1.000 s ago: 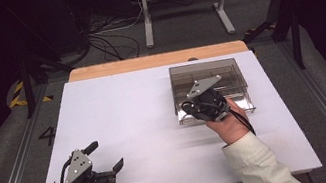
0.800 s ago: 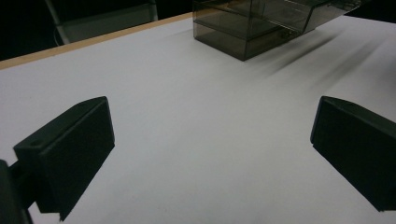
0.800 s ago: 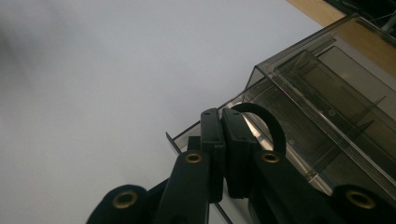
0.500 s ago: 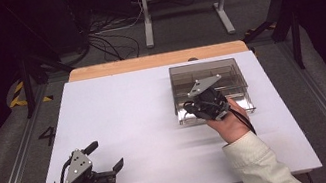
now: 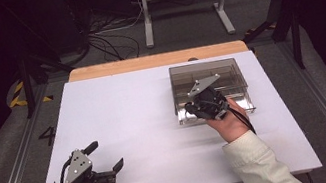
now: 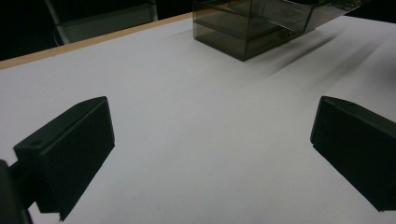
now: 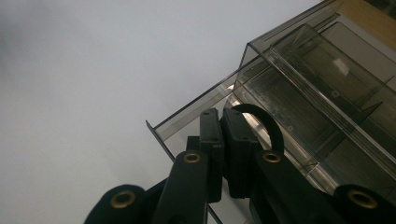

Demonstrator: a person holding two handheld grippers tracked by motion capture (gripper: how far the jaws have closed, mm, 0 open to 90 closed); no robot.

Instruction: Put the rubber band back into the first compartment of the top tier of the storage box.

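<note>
Right of centre in the high view, the right gripper [image 5: 193, 110] clenches the smoky plastic box's [image 5: 228, 72] front handle [image 7: 261, 122], apparently to slide its drawer; the left gripper [image 5: 109, 157], released, idles lower left.

From above, my right tool [image 5: 193, 110] covers the near left corner of the smoky box [image 5: 228, 71], so I can't see what it pinches. In the left tool view the box [image 6: 252, 28] is cut off at the top edge.

The white table [image 5: 156, 123] is brightly lit, the far room dark; the box [image 6: 261, 23] casts streaked shadows.
</note>
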